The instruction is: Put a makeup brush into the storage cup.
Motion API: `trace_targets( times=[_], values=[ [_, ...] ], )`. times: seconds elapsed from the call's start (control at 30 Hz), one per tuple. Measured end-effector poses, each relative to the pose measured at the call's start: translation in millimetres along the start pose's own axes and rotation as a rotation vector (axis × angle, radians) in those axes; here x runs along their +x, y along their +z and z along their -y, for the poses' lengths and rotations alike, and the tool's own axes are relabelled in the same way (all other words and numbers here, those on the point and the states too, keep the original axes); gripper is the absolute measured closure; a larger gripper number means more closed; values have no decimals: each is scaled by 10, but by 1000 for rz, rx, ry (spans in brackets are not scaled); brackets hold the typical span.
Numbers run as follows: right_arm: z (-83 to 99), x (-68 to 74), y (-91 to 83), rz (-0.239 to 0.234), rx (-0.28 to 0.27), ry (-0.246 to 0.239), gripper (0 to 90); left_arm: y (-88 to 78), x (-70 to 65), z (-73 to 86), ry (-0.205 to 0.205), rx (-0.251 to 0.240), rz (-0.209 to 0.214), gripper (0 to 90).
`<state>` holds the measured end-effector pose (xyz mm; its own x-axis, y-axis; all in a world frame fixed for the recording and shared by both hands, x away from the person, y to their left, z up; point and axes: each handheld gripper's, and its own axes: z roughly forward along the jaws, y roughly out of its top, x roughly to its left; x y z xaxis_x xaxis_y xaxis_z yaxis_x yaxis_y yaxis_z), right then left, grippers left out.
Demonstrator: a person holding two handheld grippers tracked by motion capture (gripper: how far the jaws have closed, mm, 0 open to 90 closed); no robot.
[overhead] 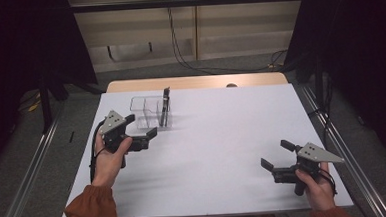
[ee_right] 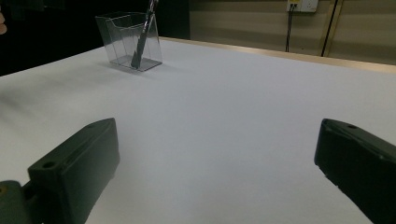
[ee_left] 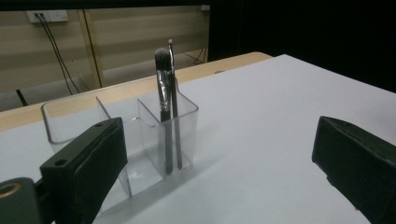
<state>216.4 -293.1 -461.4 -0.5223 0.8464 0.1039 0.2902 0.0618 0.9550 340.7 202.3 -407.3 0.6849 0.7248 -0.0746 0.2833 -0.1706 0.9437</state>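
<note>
Dim overall, with the white table (overhead: 223,152) the one bright area, lit evenly from above; the surroundings left and right fall into near-black. Shadows are soft and faint: a pale smear lies on the table right of the clear organizer (overhead: 150,112). There is no harsh glare, only mild shine on the organizer's walls in the left gripper view. All three pictures are soft and slightly grainy. In both gripper views the near jaws are blurred, and the far wall looks hazy.
</note>
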Motion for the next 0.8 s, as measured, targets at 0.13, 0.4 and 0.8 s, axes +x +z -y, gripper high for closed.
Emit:
trace_targets(
  times=[0.13, 0.4, 0.8],
  values=[
    [1, -1, -1, 2, -1, 0, 0, -92, -32, 30, -5, -10, -8, 32],
    [1, 9, -4, 0, -1, -8, 0, -275, -108, 126, 8, -14, -3, 28],
    [-3, 14, -17, 2, -12, -7, 0, -547, -146, 393, -18, -26, -56, 30]
  ],
)
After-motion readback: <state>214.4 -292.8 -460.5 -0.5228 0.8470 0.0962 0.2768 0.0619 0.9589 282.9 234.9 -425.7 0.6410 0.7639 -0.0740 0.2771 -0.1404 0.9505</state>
